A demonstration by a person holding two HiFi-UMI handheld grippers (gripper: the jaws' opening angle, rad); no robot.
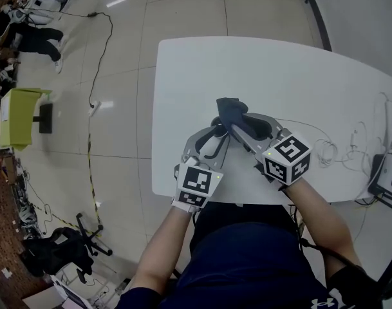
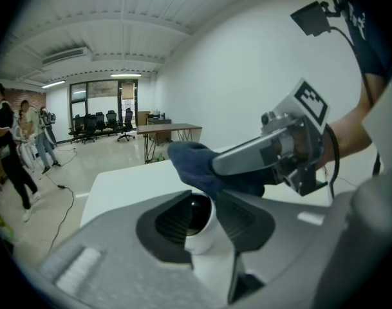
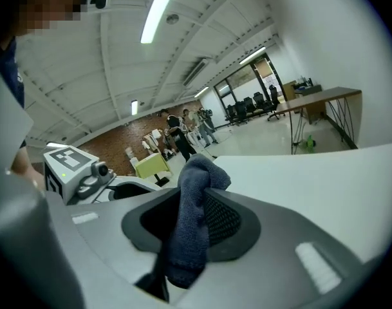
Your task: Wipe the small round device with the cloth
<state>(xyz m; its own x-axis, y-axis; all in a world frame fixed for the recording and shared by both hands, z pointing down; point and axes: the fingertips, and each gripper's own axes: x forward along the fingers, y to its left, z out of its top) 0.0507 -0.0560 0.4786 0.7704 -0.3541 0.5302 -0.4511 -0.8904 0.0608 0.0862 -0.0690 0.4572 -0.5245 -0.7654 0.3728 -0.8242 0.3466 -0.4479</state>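
— Where is the small round white device with the dark glossy front (image 2: 205,232) found?

— It is seen between the black ribbed pads (image 2: 173,221) of the left gripper (image 2: 201,205), and it is raised over the near part of the table. The jaws are partly closed and clamped on its sides.

— And to the right?

— A dark blue terry cloth (image 3: 186,230) is pinched in the right gripper (image 3: 192,198), whose jaws are drawn in on the bunched fabric. The free end is held just over the far edge of the device; whether contact is made cannot be told.

— What is seen around them?

— A white rounded table (image 1: 279,76) is shown, with thin white cables (image 1: 331,150) laid at its right. A pale tiled floor (image 1: 118,108) is spread to the left, where people (image 1: 28,24) are gathered far off. Black office chairs (image 2: 99,127) are ranged at the far end of the room.
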